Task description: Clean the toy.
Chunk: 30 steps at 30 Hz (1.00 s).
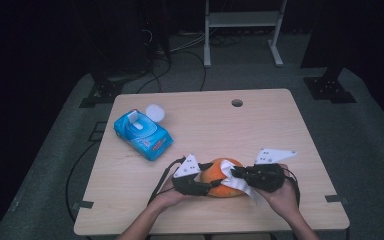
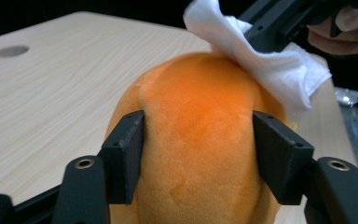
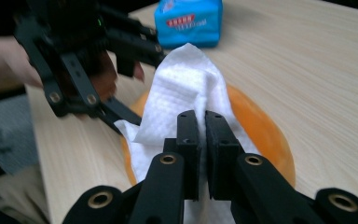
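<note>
Soft toy: an orange plush toy (image 1: 223, 181) lies on the worktop (image 1: 260, 130), near the front edge, close to the person. It sits between the two grippers.

Left gripper: the left gripper (image 1: 206, 185) is at the left side of the toy. In the left gripper view its two black fingers (image 2: 125, 154) stand about half open, one on each side of the toy. The orange plush toy (image 2: 200, 140) fills the gap, and both pads press on its fur. So this gripper has hold of the toy.

Right gripper: the right gripper (image 1: 236, 173) is at the right side of the toy. In the right gripper view its fingers (image 3: 189, 140) are almost together, with a white wipe (image 3: 186, 88) pinched between them.

Wipe: the white wipe (image 1: 232, 177) lies over the top and right side of the toy and touches it. In the left gripper view the wipe (image 2: 261, 60) hangs down over the far end of the toy, well past the left fingers.

Hands: the left hand (image 1: 172, 196) and the right hand (image 1: 282, 196) come in from the bottom of the high view, each around its gripper.

Wipe pack: a blue pack of wipes (image 1: 142, 132) lies at the back left of the worktop, well apart from the toy. Its lid (image 1: 155, 112) is flipped open.

Hole: a small round hole (image 1: 237, 103) is in the worktop near the far edge.
</note>
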### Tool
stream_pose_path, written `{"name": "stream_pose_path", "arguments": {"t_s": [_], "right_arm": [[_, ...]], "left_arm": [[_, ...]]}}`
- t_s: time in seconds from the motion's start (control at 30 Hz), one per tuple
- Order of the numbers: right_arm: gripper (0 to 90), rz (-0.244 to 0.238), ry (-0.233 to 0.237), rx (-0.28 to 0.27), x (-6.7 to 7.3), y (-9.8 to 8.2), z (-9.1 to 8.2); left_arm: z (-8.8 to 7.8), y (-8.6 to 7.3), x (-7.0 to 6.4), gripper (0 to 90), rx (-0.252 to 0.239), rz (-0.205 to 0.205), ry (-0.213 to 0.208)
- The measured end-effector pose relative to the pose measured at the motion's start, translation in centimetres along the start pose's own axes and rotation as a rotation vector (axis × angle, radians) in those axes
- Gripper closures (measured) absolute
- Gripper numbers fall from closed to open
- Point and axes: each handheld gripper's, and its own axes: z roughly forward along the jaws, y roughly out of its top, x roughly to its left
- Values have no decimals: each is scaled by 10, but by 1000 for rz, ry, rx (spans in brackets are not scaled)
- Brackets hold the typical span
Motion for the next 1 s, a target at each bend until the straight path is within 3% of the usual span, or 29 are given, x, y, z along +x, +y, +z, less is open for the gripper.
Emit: {"name": "stream_pose_path", "arguments": {"t_s": [0.07,0.2,0.3,0.37,0.47,0.57,0.63,0.73,0.8,0.9,1.0], "right_arm": [[845,4,-13,18,-1,-3,4],[846,55,-48,33,-17,-15,3],[845,80,-108,50,-23,-22,-4],[844,119,-71,0,-24,-24,-11],[833,75,-6,-41,-12,-17,-11],[830,15,-7,16,-4,-18,2],[840,55,9,20,-10,-22,2],[844,59,-66,47,-18,-27,-3],[845,90,-59,24,-20,-28,-8],[844,61,-32,-28,-13,-18,-8],[844,24,-36,2,-7,-12,3]], "left_arm": [[-5,-5,4,365,12,-38,-4],[-8,-10,9,363,24,-44,-14],[-10,-13,12,353,26,-61,-29],[-11,-15,12,346,25,-79,-31],[-10,-14,13,340,25,-82,-30],[-11,-16,14,328,28,-89,-43],[-11,-15,13,323,29,-93,-43],[-11,-15,12,322,31,-94,-48],[-11,-15,11,320,31,-91,-47],[-7,-14,6,320,28,-81,-58],[-8,-14,6,319,32,-73,-52]]}}
